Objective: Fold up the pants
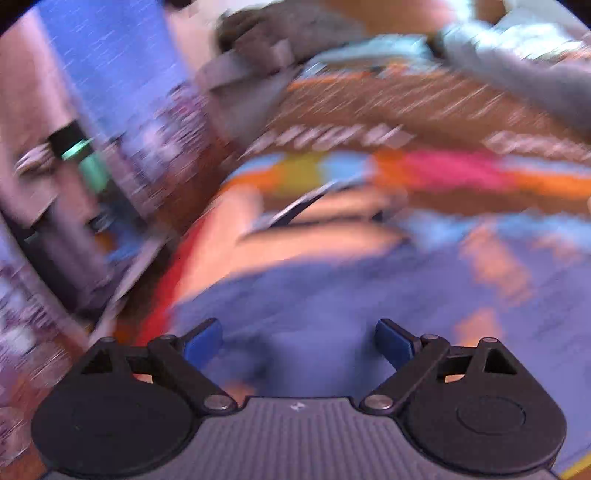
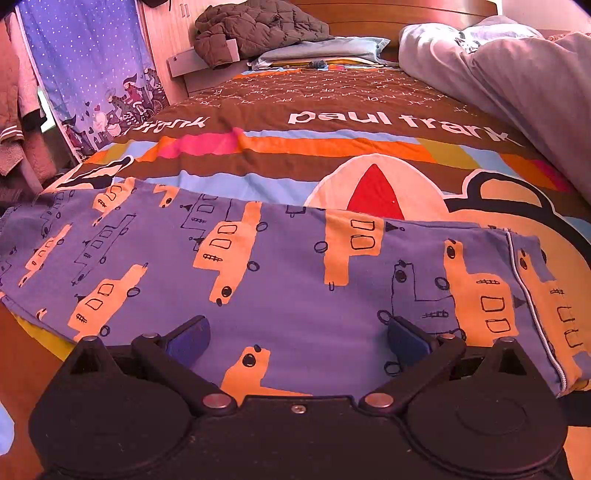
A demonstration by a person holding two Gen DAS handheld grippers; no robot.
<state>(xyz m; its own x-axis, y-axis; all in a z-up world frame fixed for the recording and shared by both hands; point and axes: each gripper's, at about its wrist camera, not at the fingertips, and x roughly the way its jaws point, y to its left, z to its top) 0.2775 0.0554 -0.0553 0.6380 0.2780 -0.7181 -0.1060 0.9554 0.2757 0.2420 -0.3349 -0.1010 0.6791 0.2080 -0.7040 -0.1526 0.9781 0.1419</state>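
Note:
The pants (image 2: 295, 288) are blue with orange truck prints. They lie flat across the near end of the bed, with a white-corded edge (image 2: 528, 299) at the right. My right gripper (image 2: 297, 341) hovers over their near edge, jaws wide open with only flat cloth below them. The left wrist view is badly blurred. In it my left gripper (image 1: 299, 343) is also open over blue pants cloth (image 1: 332, 295), with nothing between its blue pads (image 1: 205, 341).
The pants rest on a brown striped bedspread (image 2: 332, 147). At the head of the bed are a brown quilted jacket (image 2: 255, 29) and a pillow (image 2: 325, 50). A grey duvet (image 2: 517, 85) is bunched along the right. A blue curtain (image 2: 88, 62) and hanging clothes (image 2: 18, 110) stand on the left.

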